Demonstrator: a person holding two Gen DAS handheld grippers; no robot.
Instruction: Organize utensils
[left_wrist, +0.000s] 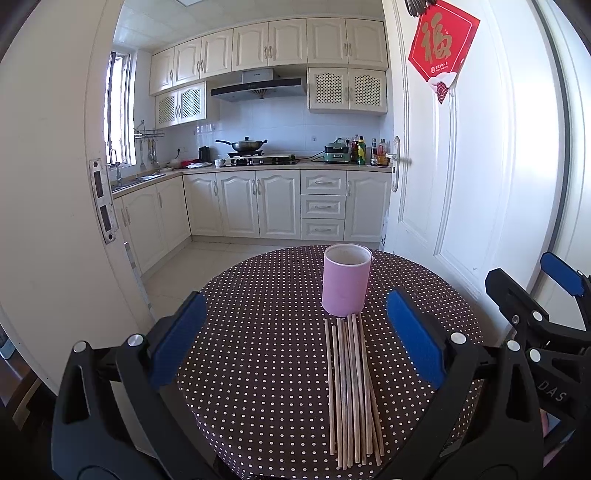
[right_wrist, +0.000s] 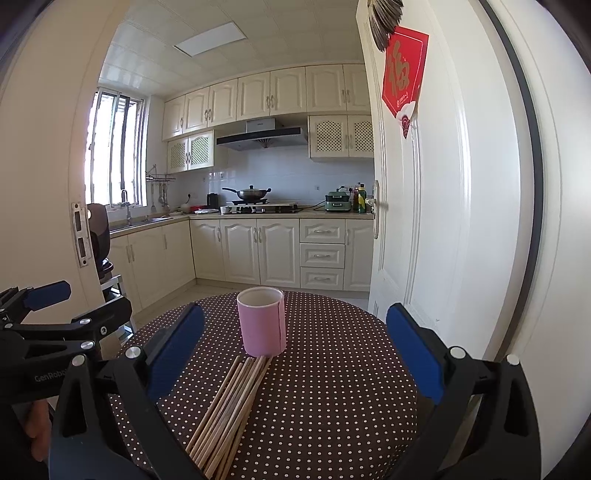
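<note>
A bundle of several wooden chopsticks (left_wrist: 352, 391) lies flat on the round table with the brown polka-dot cloth (left_wrist: 266, 317). Their far tips touch the foot of an upright pink cylindrical holder (left_wrist: 346, 282), which looks empty. My left gripper (left_wrist: 295, 339) hovers open above the near part of the table, and the chopsticks lie between its blue pads, closer to the right one. In the right wrist view the chopsticks (right_wrist: 231, 406) run diagonally toward the pink holder (right_wrist: 261, 322). My right gripper (right_wrist: 295, 354) is open too, holding nothing. Each gripper shows at the edge of the other's view.
The table (right_wrist: 332, 387) stands in a doorway. An open white door (left_wrist: 461, 166) with a red paper decoration is close on the right. A door frame (left_wrist: 55, 221) is on the left. Beyond are kitchen cabinets and a tiled floor (left_wrist: 192, 266).
</note>
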